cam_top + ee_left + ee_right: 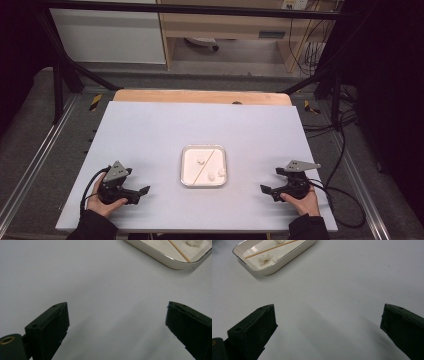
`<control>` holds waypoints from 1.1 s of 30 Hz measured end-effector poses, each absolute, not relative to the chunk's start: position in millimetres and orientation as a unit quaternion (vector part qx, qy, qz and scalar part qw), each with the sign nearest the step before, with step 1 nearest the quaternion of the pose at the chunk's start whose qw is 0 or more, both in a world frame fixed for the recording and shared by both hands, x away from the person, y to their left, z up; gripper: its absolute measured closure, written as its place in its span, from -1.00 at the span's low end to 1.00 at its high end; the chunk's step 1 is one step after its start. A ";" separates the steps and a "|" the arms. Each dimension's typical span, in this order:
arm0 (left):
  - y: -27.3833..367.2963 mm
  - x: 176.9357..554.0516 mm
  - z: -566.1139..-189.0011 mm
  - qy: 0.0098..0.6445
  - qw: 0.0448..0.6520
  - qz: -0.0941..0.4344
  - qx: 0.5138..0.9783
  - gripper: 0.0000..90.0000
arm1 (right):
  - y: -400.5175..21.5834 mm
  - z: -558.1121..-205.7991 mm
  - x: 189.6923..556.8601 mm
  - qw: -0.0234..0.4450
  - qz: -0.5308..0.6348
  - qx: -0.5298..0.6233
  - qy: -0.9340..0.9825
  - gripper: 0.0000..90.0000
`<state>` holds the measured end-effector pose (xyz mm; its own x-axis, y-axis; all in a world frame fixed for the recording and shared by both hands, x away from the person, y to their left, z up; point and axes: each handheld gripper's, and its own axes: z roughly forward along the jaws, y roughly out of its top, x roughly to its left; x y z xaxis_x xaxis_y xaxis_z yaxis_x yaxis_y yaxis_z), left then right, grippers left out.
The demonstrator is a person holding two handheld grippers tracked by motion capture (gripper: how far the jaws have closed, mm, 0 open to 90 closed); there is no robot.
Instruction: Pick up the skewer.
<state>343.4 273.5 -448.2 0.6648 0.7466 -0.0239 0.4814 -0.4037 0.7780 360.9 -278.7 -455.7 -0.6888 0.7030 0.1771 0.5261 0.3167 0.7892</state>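
Mid-table: tray [184,172] with stick [205,162] and white lumps [221,172].
Stick runs diagonally, near-left to far-right. I've got left gripper [144,191] and right gripper [265,189] flanking it, both wide, empty, about equally near.

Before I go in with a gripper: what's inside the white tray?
Inside the tray: one thin wooden stick lying diagonally and three small white lumps, uncovered. What the lumps are is too small to tell.

Black claws [143,190] (grey three-cornered plates), dark sleeves [92,226].
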 end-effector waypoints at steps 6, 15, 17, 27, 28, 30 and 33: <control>271.7 342.2 -446.6 0.372 0.397 0.170 0.822 -0.89 | -278.8 -455.2 360.6 0.100 0.441 0.382 0.806 -0.98; 267.4 343.1 -443.4 0.375 0.392 0.172 0.822 -0.89 | -278.5 -455.6 361.2 0.101 0.438 0.384 0.807 -0.98; 265.6 343.9 -443.0 0.375 0.390 0.172 0.824 -0.89 | -278.3 -455.6 361.3 0.101 0.439 0.383 0.807 -0.98; 251.1 343.5 -432.8 0.376 0.388 0.176 0.823 -0.91 | -277.2 -456.4 361.2 0.101 0.433 0.384 0.809 -0.98; 248.9 343.6 -431.3 0.376 0.388 0.176 0.823 -0.91 | -277.2 -456.2 361.1 0.101 0.433 0.386 0.808 -0.98; 243.9 343.8 -428.0 0.378 0.388 0.181 0.821 -0.90 | -277.3 -456.3 361.4 0.102 0.434 0.385 0.808 -0.98; 235.5 344.9 -423.3 0.378 0.386 0.183 0.821 -0.89 | -276.9 -456.4 361.2 0.101 0.433 0.386 0.808 -0.98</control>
